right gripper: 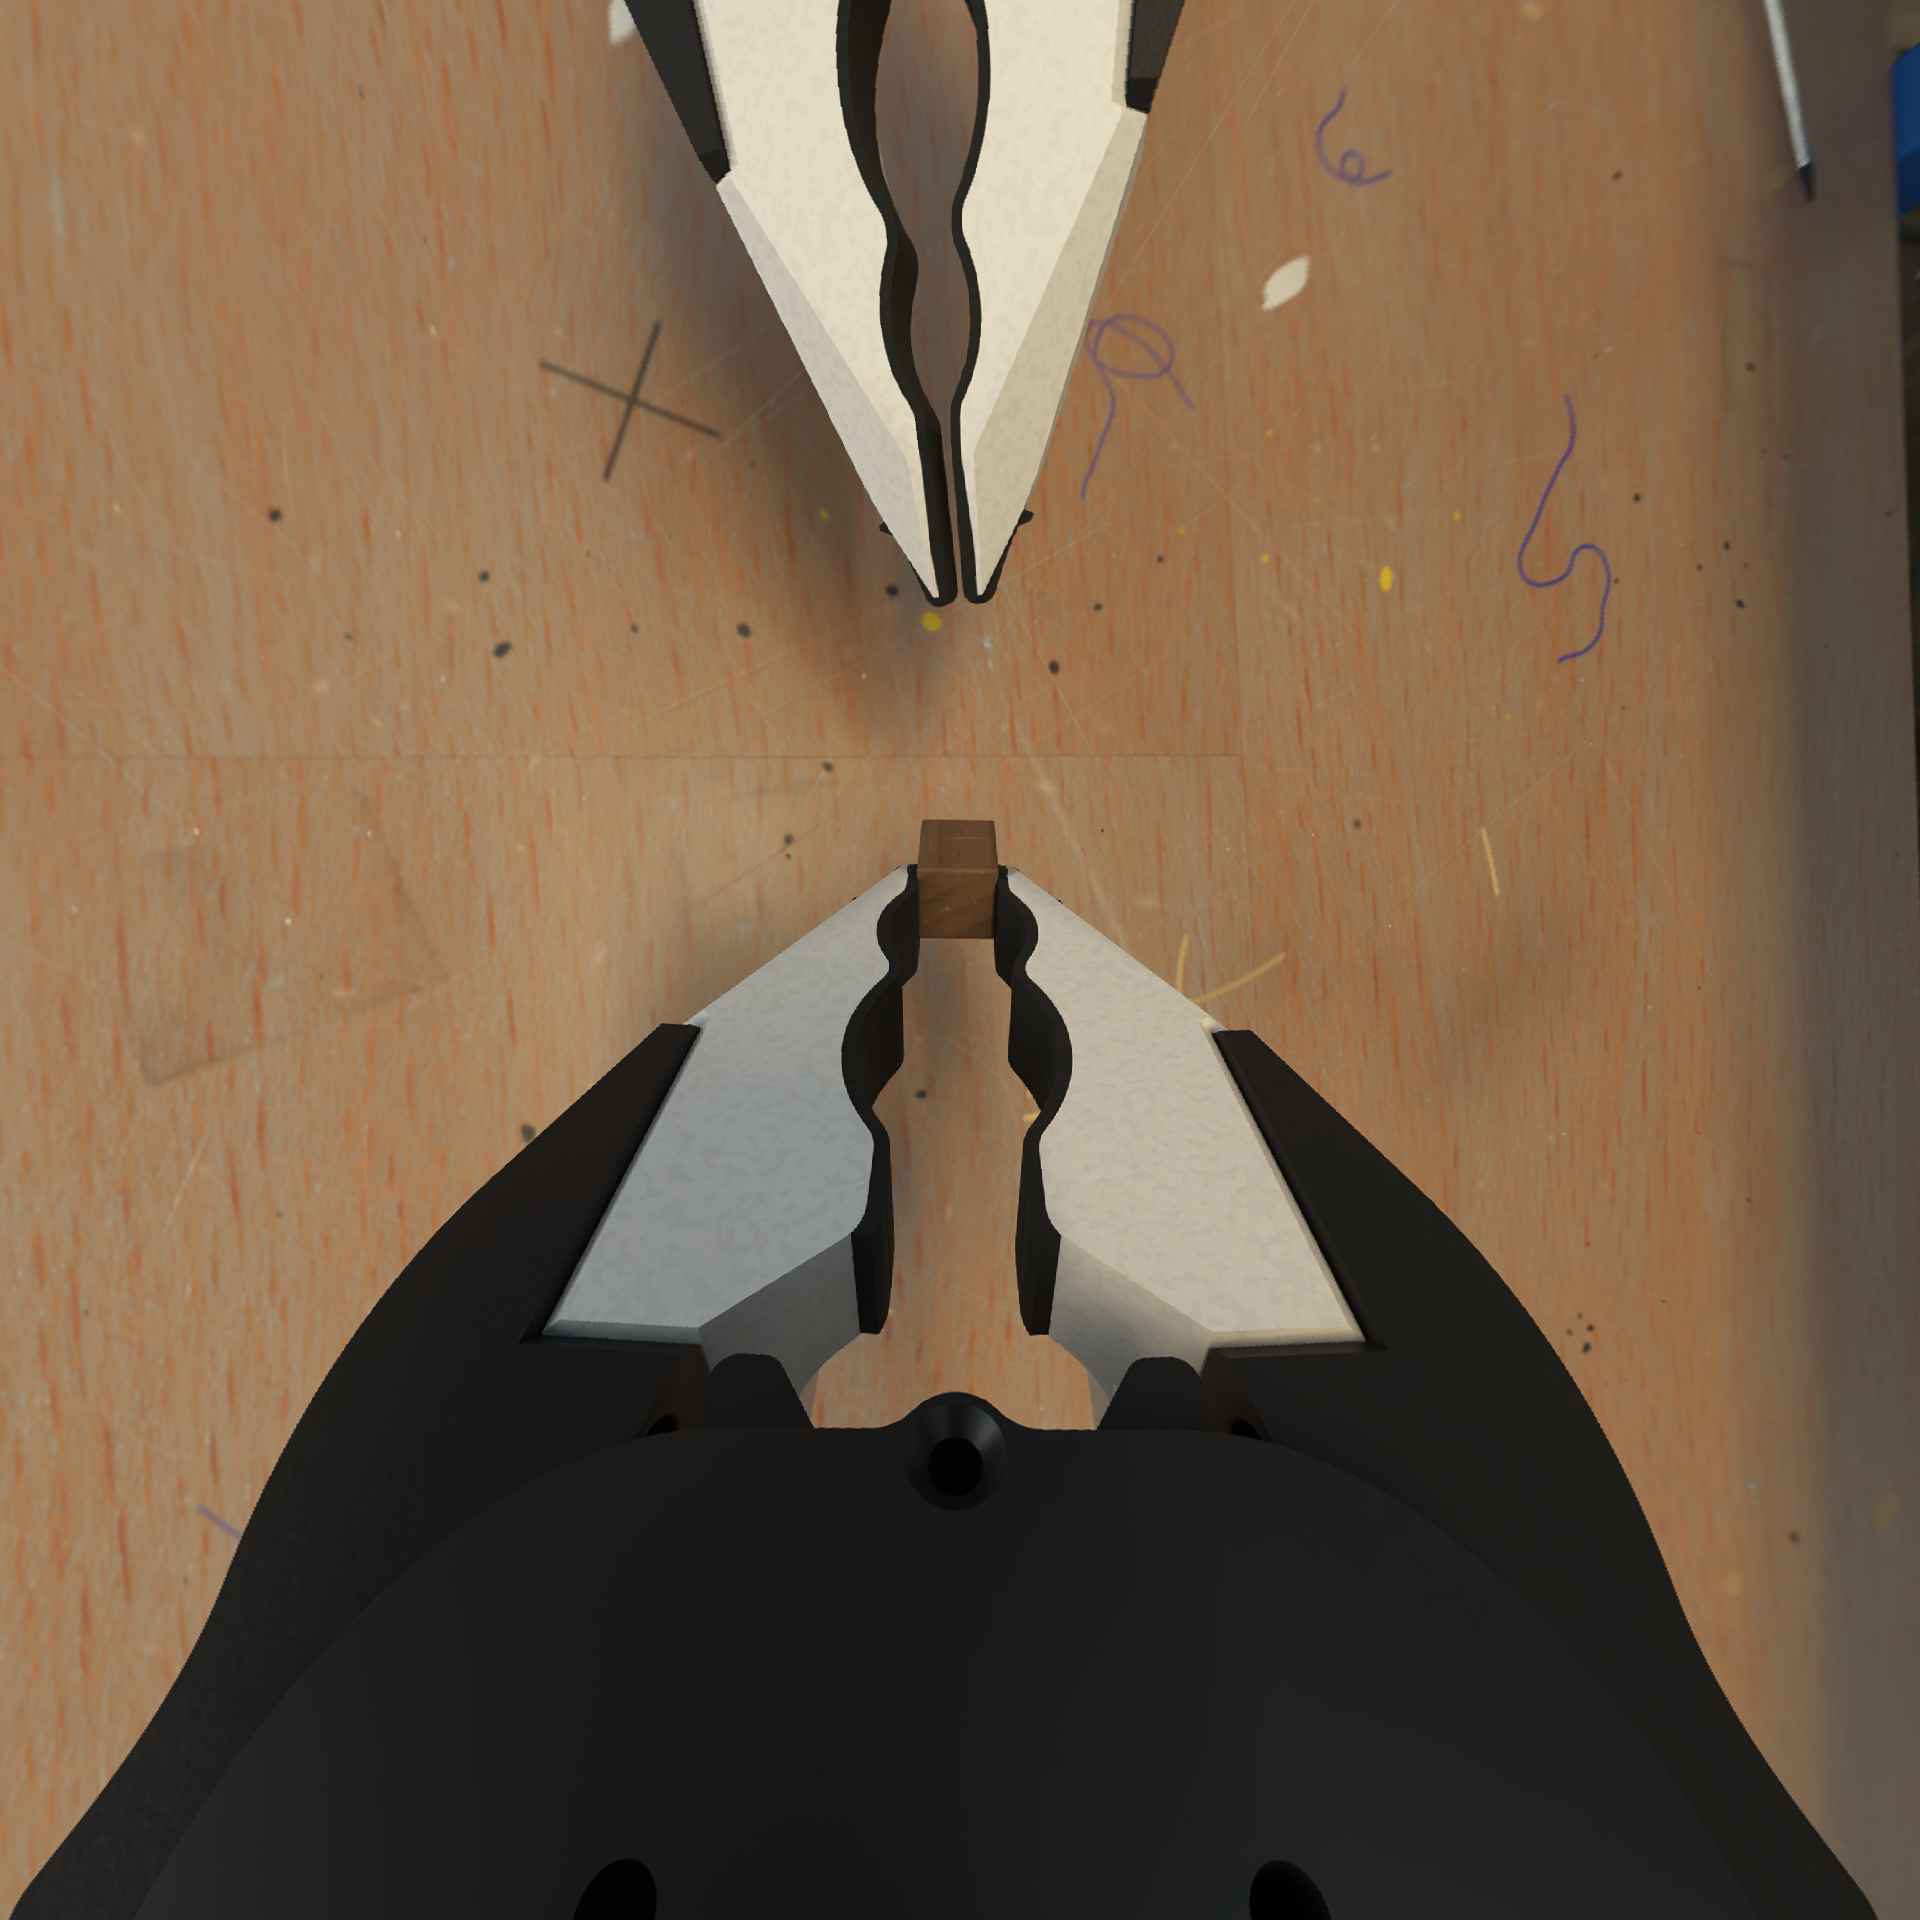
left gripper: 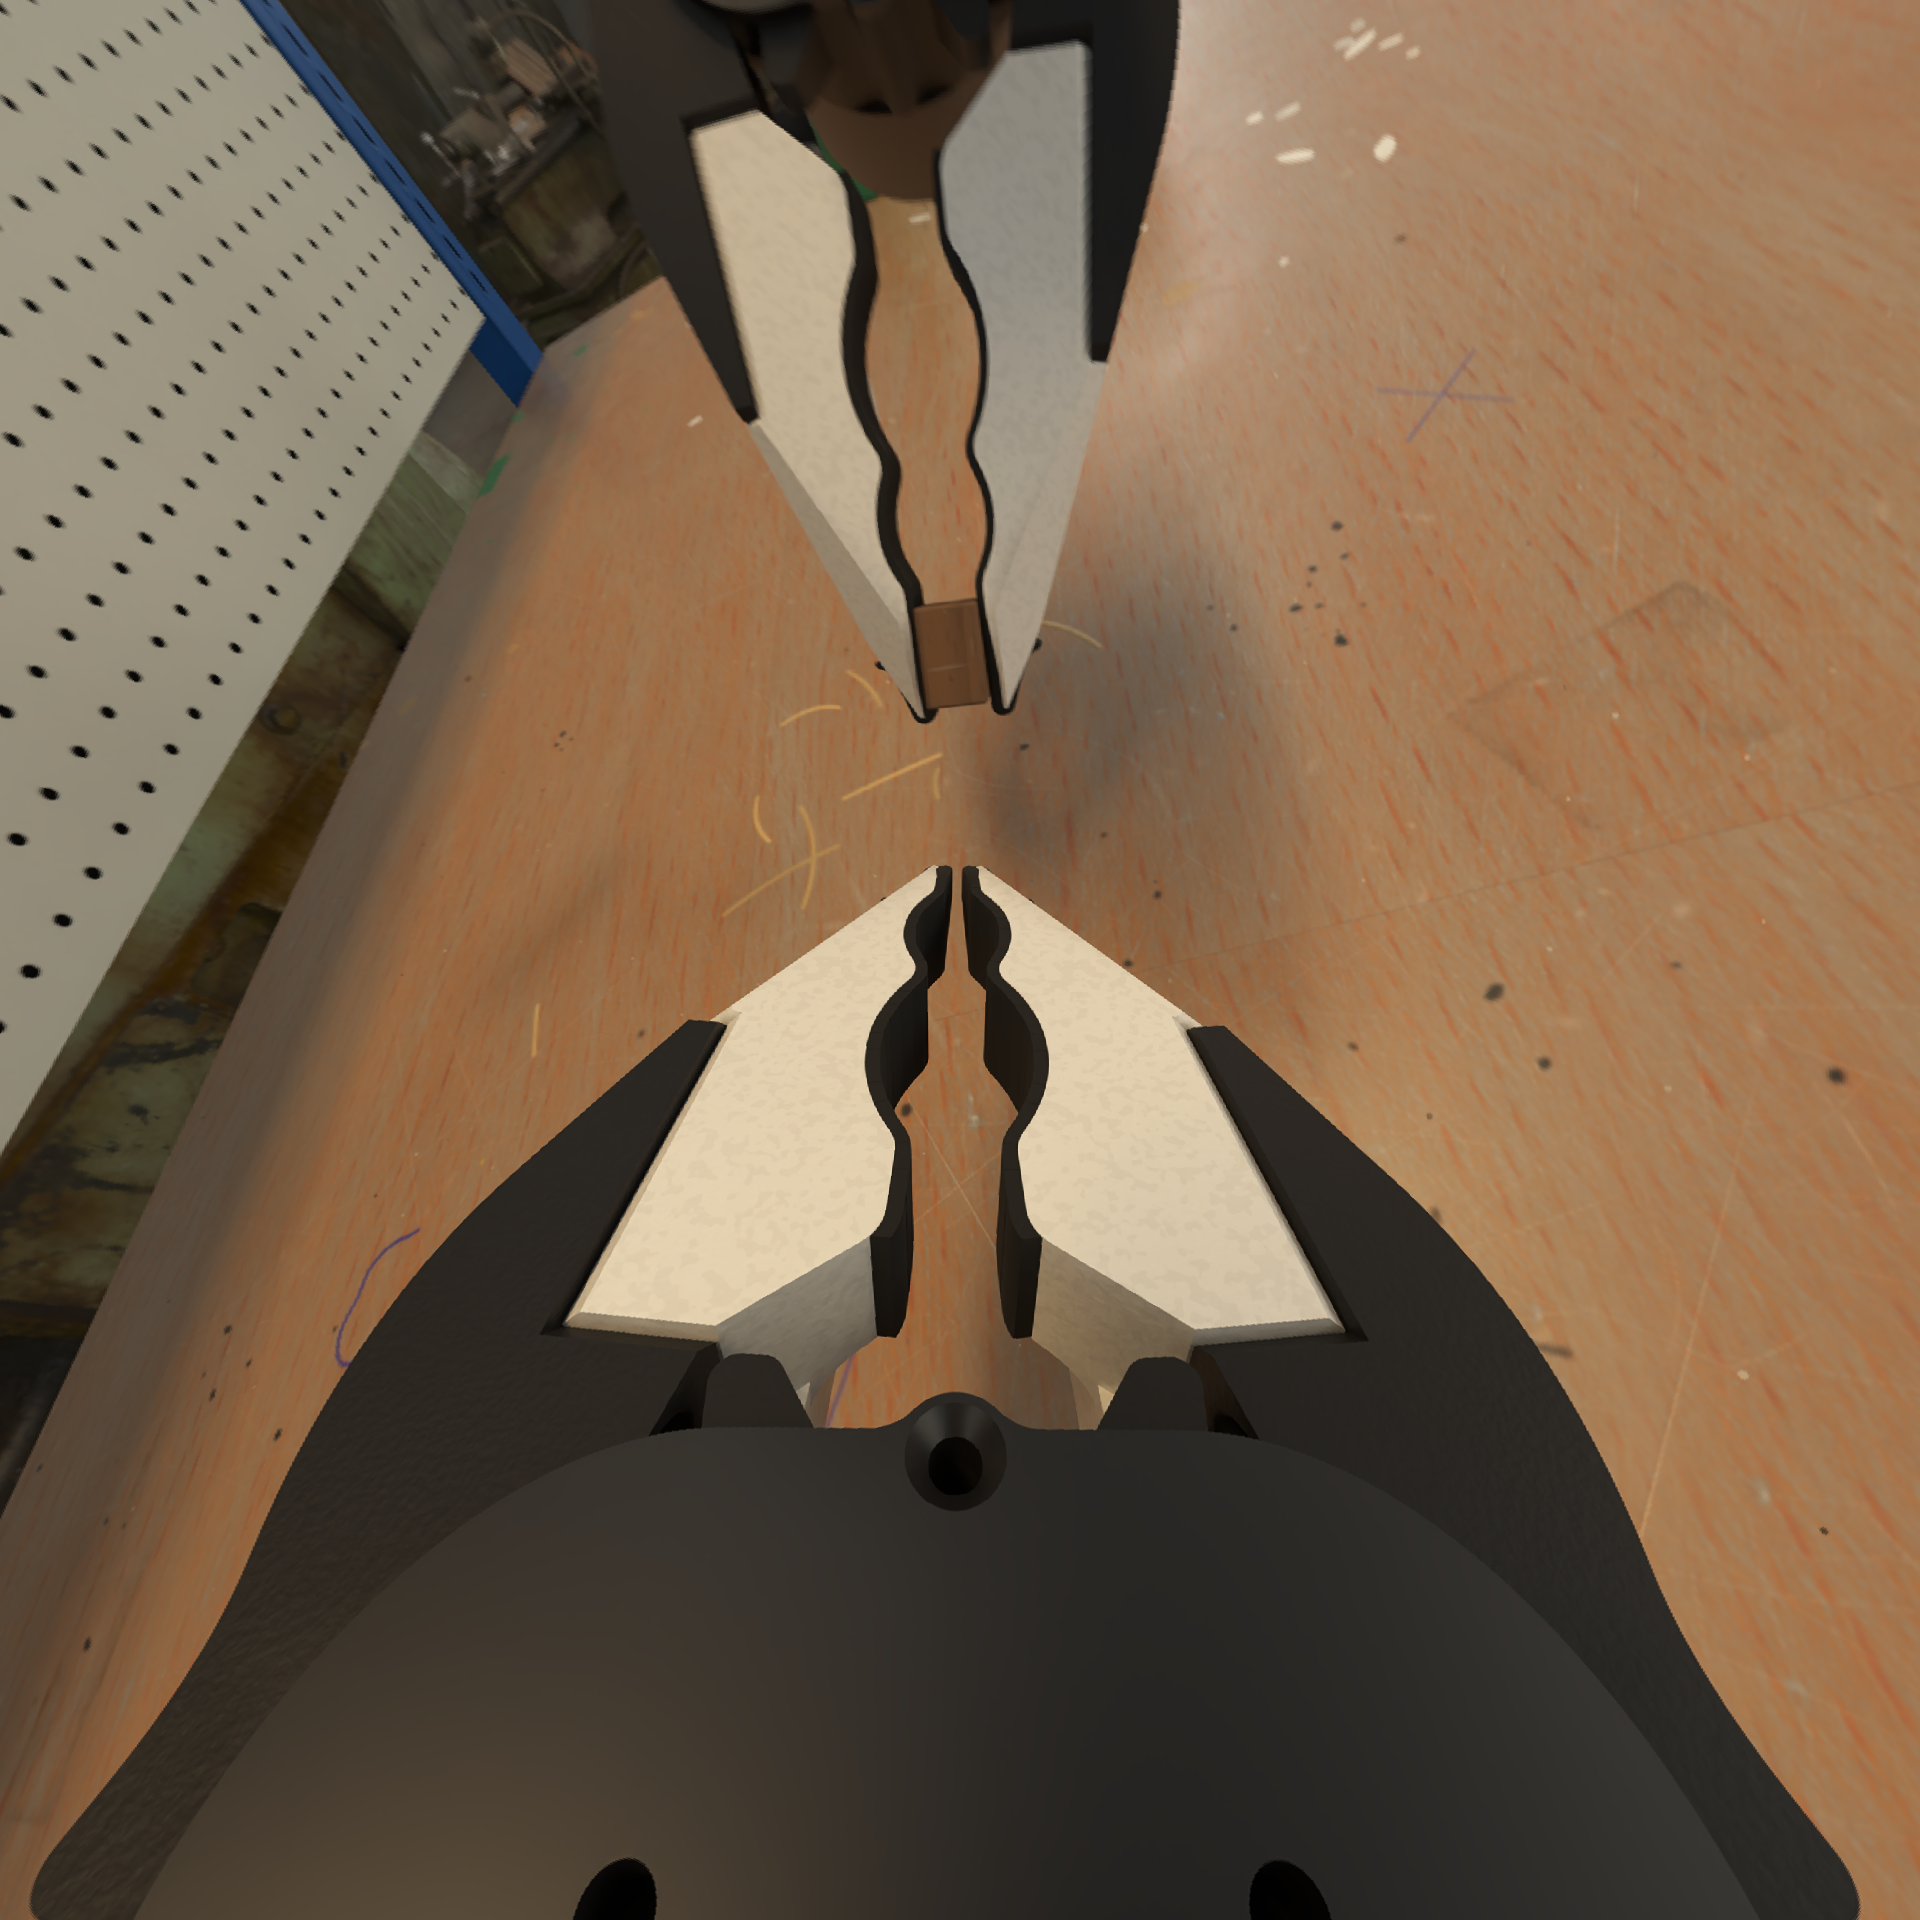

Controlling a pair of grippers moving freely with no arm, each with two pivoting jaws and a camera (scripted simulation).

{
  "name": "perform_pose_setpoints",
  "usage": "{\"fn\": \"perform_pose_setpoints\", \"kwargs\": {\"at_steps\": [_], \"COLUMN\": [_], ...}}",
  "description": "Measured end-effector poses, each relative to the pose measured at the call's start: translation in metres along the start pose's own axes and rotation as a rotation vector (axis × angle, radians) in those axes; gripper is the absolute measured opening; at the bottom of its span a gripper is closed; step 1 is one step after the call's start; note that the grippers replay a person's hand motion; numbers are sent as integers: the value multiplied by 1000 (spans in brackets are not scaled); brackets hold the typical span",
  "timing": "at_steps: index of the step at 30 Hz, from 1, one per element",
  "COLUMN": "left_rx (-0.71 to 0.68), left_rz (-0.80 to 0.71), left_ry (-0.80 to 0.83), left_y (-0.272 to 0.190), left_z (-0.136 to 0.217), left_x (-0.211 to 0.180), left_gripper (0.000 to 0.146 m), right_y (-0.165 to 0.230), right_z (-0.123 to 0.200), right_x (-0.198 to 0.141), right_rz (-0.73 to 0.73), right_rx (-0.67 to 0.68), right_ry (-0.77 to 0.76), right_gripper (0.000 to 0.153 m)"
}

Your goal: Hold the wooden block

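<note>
A small brown wooden block (right gripper: 957, 878) sits clamped between the tips of my right gripper (right gripper: 957, 883), above the wooden table. In the left wrist view the same block (left gripper: 947, 655) shows between the tips of the right gripper (left gripper: 958, 696), which points toward me. My left gripper (left gripper: 956, 878) is shut and empty, its tips almost touching, a short gap away from the block. It shows in the right wrist view (right gripper: 958, 594) opposite the block, tips together.
The worn wooden table (right gripper: 416, 727) carries pen scribbles, paint specks and a drawn cross (right gripper: 631, 400). A white pegboard panel (left gripper: 187, 468) with a blue edge (left gripper: 416, 187) stands along the table's left side in the left wrist view.
</note>
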State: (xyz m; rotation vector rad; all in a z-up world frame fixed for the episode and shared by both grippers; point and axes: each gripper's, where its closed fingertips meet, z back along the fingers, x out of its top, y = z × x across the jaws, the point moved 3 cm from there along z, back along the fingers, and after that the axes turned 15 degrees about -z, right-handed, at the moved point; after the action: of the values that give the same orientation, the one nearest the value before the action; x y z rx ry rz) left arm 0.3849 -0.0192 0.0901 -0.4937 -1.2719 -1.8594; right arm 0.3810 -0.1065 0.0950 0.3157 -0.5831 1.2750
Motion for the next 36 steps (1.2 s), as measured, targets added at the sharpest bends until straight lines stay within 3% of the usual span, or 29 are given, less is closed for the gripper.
{"fn": "perform_pose_setpoints", "kwargs": {"at_steps": [13,22,27,32,36], "left_rx": [98,158,234,366,356], "left_rz": [58,-12,-210,-650,-743], "left_ry": [-28,98,239,440,468], "left_y": [27,51,59,52,42], "left_z": [8,14,-2,-26,-40], "left_x": [6,11,23,36,43], "left_gripper": [1,1,2,2,2], "right_y": [-14,-21,-23,-24,-27], "right_z": [3,-6,-3,12,16], "right_x": [4,-8,-12,-14,-19], "right_rz": [-275,-345,-353,-367,-376], "right_rx": [84,117,104,117,98], "right_ry": [-432,-534,-564,-652,-671], "right_gripper": [13,13,13,13,13]}}
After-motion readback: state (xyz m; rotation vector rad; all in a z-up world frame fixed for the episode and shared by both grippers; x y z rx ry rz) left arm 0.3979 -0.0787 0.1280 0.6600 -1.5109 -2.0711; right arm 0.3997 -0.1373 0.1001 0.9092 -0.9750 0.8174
